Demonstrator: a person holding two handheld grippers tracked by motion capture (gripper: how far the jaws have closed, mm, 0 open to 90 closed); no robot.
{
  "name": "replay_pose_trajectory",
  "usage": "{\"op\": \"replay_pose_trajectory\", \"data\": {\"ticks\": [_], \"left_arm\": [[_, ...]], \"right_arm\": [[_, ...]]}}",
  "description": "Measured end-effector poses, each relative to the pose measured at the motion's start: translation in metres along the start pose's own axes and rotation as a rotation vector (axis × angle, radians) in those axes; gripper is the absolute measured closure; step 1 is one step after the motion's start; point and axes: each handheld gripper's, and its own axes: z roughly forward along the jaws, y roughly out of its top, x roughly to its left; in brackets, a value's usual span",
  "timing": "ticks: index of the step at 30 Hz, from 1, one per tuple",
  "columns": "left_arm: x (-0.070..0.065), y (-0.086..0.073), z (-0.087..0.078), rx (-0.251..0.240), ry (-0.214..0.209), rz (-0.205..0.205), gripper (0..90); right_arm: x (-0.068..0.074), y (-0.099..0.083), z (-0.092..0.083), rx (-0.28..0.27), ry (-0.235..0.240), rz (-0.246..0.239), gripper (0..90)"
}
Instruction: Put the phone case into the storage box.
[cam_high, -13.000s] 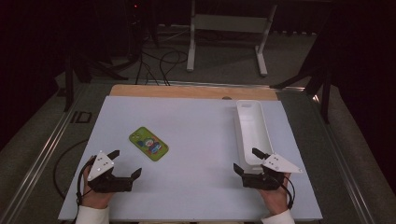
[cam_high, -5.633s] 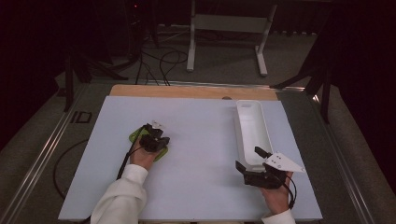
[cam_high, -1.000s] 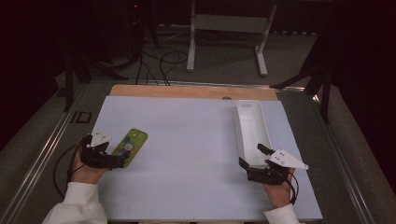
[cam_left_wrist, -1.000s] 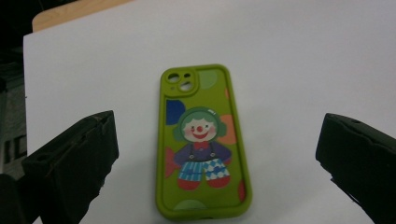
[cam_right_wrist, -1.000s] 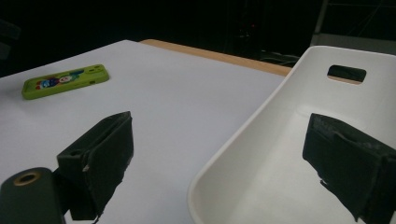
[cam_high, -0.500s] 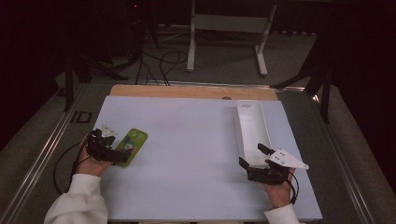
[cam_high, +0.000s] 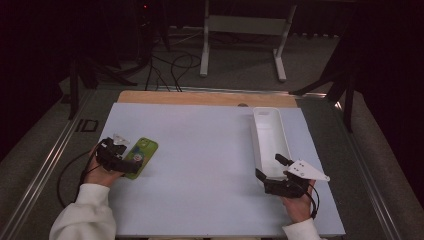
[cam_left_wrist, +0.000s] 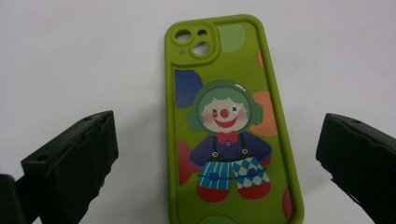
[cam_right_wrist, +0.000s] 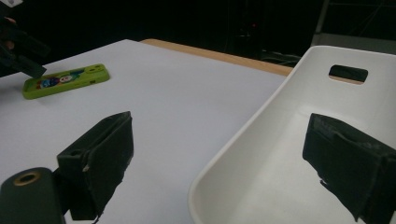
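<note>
A green phone case (cam_left_wrist: 231, 126) with a clown picture lies flat on the white table, camera holes pointing away from me. In the high view the green phone case (cam_high: 143, 151) is at the table's left side. My left gripper (cam_left_wrist: 219, 158) hovers over its near end, open, one jaw on each side and neither touching it. In the high view the left gripper (cam_high: 123, 161) is at the case's left end. My right gripper (cam_high: 267, 166) stands open at the near end of a long white tray (cam_high: 256, 131). Its jaws straddle the white tray's rim (cam_right_wrist: 243, 140), one inside and one outside.
The table's white sheet (cam_high: 200, 150) ends in a wooden strip (cam_high: 200, 98) at the far edge. A metal rail (cam_high: 47, 165) runs along the left side. Cables and a stand's legs (cam_high: 240, 45) lie on the floor beyond.
Since 13 s ago my left gripper reached the case, shifted it left and turned it. In the last second it edged closer over the case. The right gripper stayed put.
</note>
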Motion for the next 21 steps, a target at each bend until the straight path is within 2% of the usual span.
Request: {"op": "replay_pose_trajectory", "data": {"ticks": [12, 21], "left_arm": [[0.003, 0.001, 0.011, 0.042, -0.030, -0.005, 0.0], [0.005, -0.001, 0.019, 0.064, -0.048, -0.026, 0.0]], "right_arm": [[0.000, -0.001, 0.001, 0.006, -0.004, 0.000, 8.7], [0.000, 0.000, 0.001, 0.007, -0.003, 0.002, 8.7]]}}
